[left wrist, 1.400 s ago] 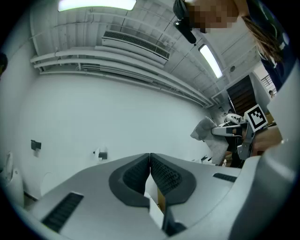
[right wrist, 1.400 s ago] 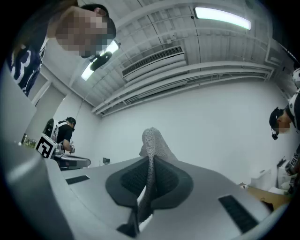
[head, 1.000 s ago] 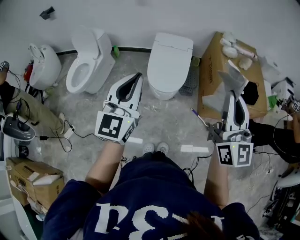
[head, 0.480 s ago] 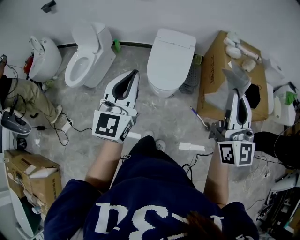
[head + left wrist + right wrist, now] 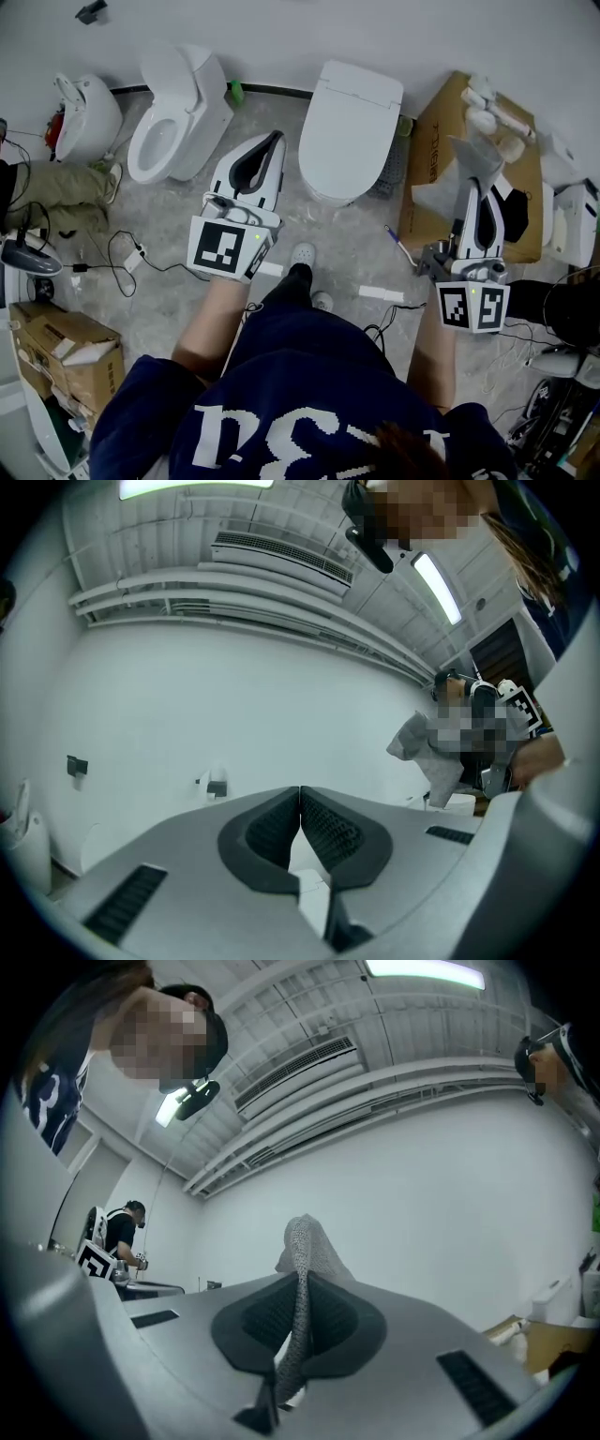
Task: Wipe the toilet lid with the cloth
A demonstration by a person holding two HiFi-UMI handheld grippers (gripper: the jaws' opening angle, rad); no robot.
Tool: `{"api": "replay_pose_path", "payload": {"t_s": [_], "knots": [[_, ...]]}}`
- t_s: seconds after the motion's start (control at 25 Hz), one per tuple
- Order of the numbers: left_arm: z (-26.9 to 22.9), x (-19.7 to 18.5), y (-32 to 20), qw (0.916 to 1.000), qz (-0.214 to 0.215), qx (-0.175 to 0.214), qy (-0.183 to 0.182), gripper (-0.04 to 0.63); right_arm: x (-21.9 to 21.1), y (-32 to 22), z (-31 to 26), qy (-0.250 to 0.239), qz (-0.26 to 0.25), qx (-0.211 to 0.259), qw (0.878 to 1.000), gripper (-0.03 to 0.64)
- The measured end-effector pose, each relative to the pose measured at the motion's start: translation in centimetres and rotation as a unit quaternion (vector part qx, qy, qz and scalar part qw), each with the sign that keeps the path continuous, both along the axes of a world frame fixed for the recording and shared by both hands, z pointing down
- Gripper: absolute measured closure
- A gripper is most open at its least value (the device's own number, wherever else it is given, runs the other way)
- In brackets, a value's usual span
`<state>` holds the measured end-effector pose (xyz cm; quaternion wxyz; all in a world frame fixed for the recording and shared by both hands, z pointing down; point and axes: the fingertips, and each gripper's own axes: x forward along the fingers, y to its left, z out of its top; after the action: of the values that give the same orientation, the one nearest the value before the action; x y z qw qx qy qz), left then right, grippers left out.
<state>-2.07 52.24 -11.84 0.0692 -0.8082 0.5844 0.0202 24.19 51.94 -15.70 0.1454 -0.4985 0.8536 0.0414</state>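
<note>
A white toilet with its lid (image 5: 352, 122) down stands against the far wall, centre of the head view. My right gripper (image 5: 476, 178) is held up to its right, over a cardboard box, shut on a grey cloth (image 5: 472, 157) that sticks up past the jaw tips (image 5: 302, 1241). My left gripper (image 5: 274, 141) hovers just left of the closed toilet with its jaws shut and nothing between them (image 5: 300, 794). Both point up toward the white wall. The cloth also shows at the right of the left gripper view (image 5: 422, 747).
An open-lid toilet (image 5: 178, 117) and another white fixture (image 5: 84, 117) stand to the left. A cardboard box (image 5: 469, 159) with white items lies right of the closed toilet. Cables (image 5: 122, 262), a carton (image 5: 56, 361) and another person's legs (image 5: 56, 187) crowd the left floor.
The view has drifted so that the closed toilet sits nearer the centre and closer. Both grippers keep their pose; my foot has stepped forward between them.
</note>
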Motion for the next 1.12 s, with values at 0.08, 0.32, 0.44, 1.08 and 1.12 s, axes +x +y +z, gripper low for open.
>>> {"api": "replay_pose_path", "payload": {"t_s": [0.08, 0.32, 0.44, 1.08, 1.12], "knots": [[-0.1, -1.7, -2.9, 1.0, -0.002, 0.002, 0.001, 0.574, -1.6, -2.9, 0.1, 0.002, -0.002, -0.001, 1.0, 0.592], [-0.8, -5.4, -11.8, 0.9999, 0.01, 0.007, 0.001, 0.574, -4.8, -11.0, -0.4, 0.001, 0.015, -0.001, 1.0, 0.592], [-0.6, -5.9, -15.6, 0.9997, 0.024, 0.004, -0.001, 0.574, -5.4, -14.2, -0.1, 0.002, 0.026, -0.007, 1.0, 0.592], [1.6, -2.9, -33.1, 0.9999, 0.008, -0.011, -0.007, 0.574, -4.6, -34.0, 2.3, 0.007, -0.025, -0.033, 0.999, 0.592], [1.8, -2.7, -34.4, 0.9999, 0.001, -0.011, -0.006, 0.574, -4.4, -35.6, 2.3, 0.007, -0.032, -0.034, 0.999, 0.592]]}}
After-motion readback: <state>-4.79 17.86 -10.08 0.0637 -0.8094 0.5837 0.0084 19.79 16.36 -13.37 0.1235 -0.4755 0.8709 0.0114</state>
